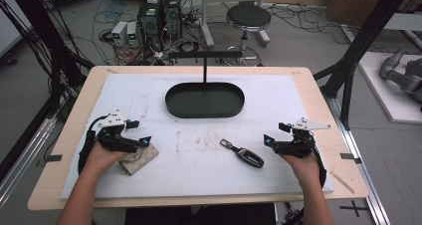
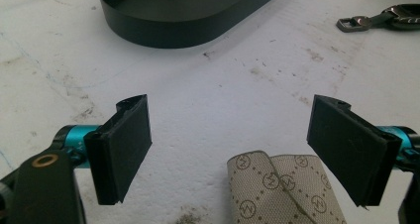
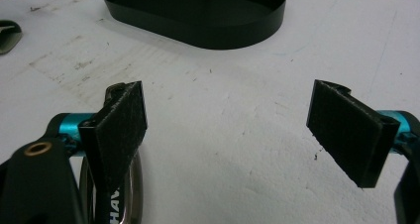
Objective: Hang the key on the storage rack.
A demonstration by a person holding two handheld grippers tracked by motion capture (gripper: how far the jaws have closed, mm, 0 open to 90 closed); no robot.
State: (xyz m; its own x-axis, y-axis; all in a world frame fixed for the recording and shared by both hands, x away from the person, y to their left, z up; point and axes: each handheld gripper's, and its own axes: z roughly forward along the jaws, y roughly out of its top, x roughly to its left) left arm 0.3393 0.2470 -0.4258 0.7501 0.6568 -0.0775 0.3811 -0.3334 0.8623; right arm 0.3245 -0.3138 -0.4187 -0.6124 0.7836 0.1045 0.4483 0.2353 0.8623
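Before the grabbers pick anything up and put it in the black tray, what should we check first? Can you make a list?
1. Left gripper fingers wide open: ok.
2. Right gripper fingers wide open: ok.
3. Beige patterned fabric pouch lies between the left fingers, ready to grab: ok, though just its near end shows in the left gripper view.
4. Black key fob with silver clip lies free on the white foam mat, left of the right gripper: ok.
5. Black oval metal tray has room inside: ok; its upright post rises from the back edge.
6. What the metal ring beside the right gripper's left finger is: cannot tell.
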